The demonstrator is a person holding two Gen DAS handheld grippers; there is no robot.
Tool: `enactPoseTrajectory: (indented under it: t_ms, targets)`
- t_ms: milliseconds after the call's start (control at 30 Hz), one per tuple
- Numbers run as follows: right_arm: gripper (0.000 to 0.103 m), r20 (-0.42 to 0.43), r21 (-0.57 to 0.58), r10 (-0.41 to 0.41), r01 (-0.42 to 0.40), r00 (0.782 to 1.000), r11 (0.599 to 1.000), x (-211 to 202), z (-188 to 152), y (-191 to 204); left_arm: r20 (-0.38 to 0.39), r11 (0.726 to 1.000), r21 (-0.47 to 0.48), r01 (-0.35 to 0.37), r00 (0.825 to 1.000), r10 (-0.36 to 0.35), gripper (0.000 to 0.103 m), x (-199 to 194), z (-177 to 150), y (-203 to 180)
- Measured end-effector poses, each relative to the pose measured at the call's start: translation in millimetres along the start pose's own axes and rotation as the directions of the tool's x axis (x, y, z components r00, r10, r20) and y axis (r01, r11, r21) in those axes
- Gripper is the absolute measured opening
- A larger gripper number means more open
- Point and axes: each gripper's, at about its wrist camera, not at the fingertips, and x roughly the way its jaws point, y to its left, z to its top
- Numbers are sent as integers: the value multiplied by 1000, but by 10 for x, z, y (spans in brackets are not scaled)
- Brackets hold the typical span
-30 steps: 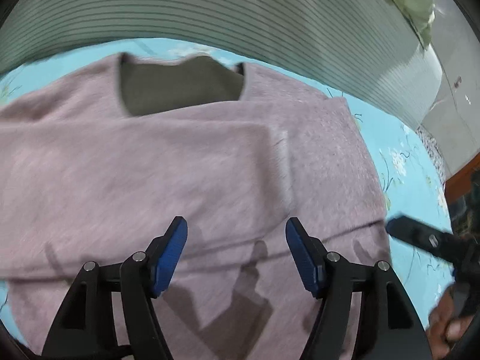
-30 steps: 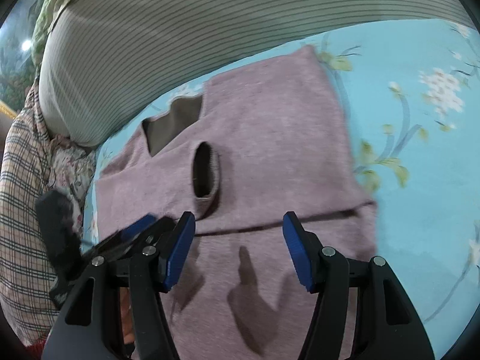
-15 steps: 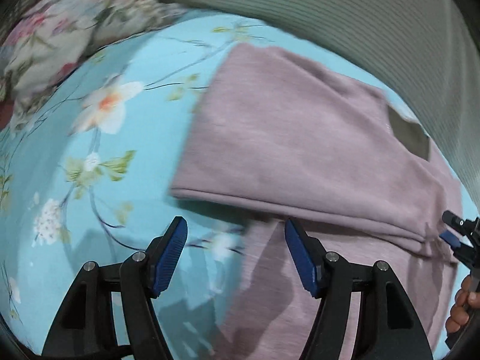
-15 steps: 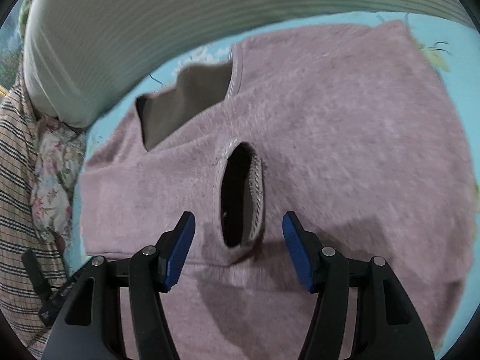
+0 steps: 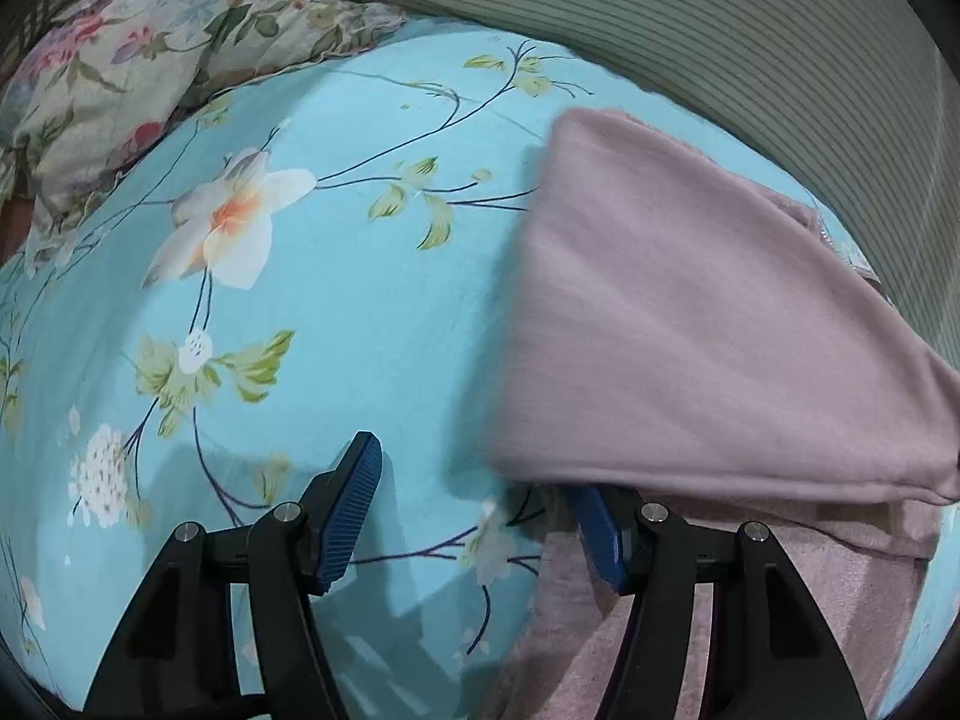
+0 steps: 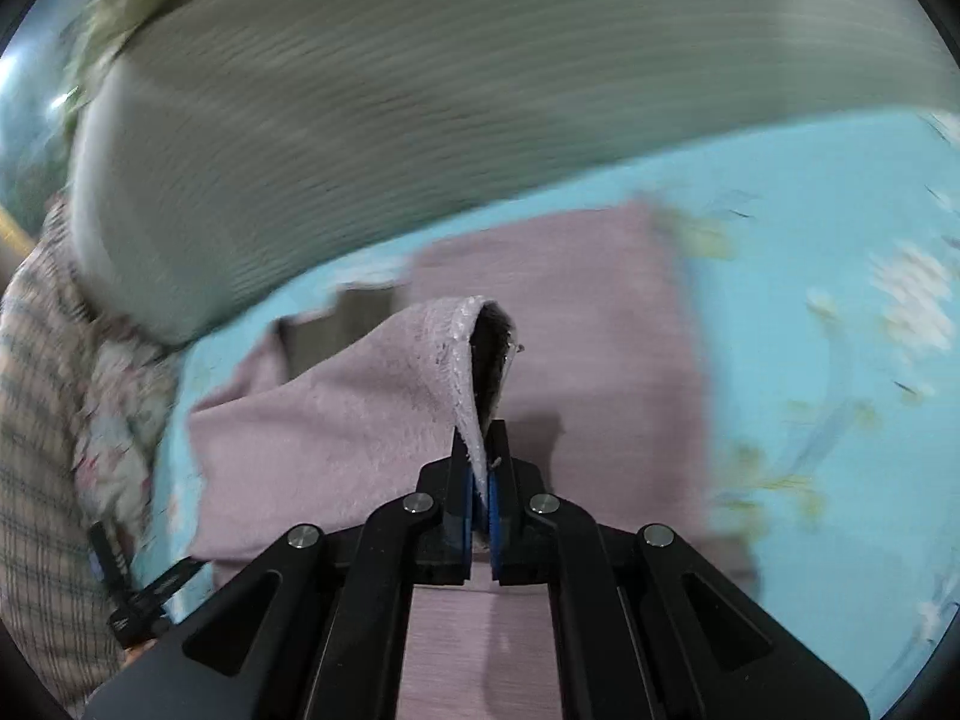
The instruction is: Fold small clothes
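Note:
A small mauve sweater [image 5: 690, 324] lies on a turquoise floral bedsheet [image 5: 336, 312], one sleeve folded across the body. My left gripper [image 5: 480, 516] is open at the sweater's left edge; its right finger sits under the lifted sleeve fold, its left finger over bare sheet. In the right wrist view my right gripper [image 6: 480, 483] is shut on the sleeve cuff [image 6: 474, 360] and holds it raised above the sweater body [image 6: 576, 324]. The dark neck opening [image 6: 354, 312] shows behind the sleeve.
A grey-green striped cushion [image 6: 372, 96] runs along the far side of the bed. A floral pillow [image 5: 150, 54] lies at the left, a plaid cloth [image 6: 42, 420] beside it. The left gripper's tip [image 6: 138, 588] shows at the lower left of the right wrist view.
My right gripper closed on the sleeve cuff and lifted it. My left gripper swung left to the sweater's left edge and stayed open.

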Motion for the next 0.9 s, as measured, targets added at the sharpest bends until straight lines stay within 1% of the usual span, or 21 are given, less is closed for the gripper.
enactPoseTrajectory:
  t_ms: [33,100,167,233,300,400,500,567,600,633,700,733,767,833,900]
  targets:
    - [4,-12,20,-15,15,1000,1000,31,-22,-95,-1,1000,3,4,1000,-4,63,14,19,-13]
    - [4,-28,20,-38,38,999,999,78,-78,-172,-5,1000,17,13,1000,-13,64,38,31,-73]
    - [4,-19,18,-39,40,999,999,70,-111,-166,-4,999,49,-3,1000,3,63,52,8,-157]
    - [4,12,28,-34,34,999,999,9,-127,-179,0,997,74,-25,1000,25,59,61,3,-200]
    - [4,18,24,-55,55,998,998,2,-137,-195,-7,997,80,-12,1000,12,56,46,-9,-202]
    - [4,40,31,-64,63,997,998,-40,-109,-181,-8,994,106,-5,1000,6,56,14,-25,-225]
    - [4,37,23,-71,70,997,997,-52,-74,-192,1,992,128,12,1000,-12,50,-49,-34,-263]
    - [4,15,10,-87,87,996,996,2,-86,-201,22,992,125,-14,1000,11,47,-86,-55,-246]
    - [4,10,4,-94,94,995,996,29,-94,-180,18,994,102,-26,1000,24,44,-65,-49,-206]
    - [4,18,0,-100,100,995,995,17,-95,-173,1,997,78,-20,1000,20,41,-25,-38,-160]
    - [4,61,-1,-109,110,992,994,-88,-75,-177,-43,999,41,21,999,-19,36,55,-40,-110]
    - [4,87,2,-125,125,988,992,-146,-57,-186,-45,998,52,30,999,-27,36,47,-49,-135]
    - [4,96,7,-135,135,986,991,-162,-44,-199,-41,997,73,36,999,-33,35,7,-83,-185]
    - [4,66,18,-138,138,988,990,-115,-23,-257,-29,991,120,51,998,-47,35,-44,-101,-264]
    - [4,43,0,-147,148,988,989,-58,-35,-247,-28,990,136,49,999,-45,36,-40,-107,-298]
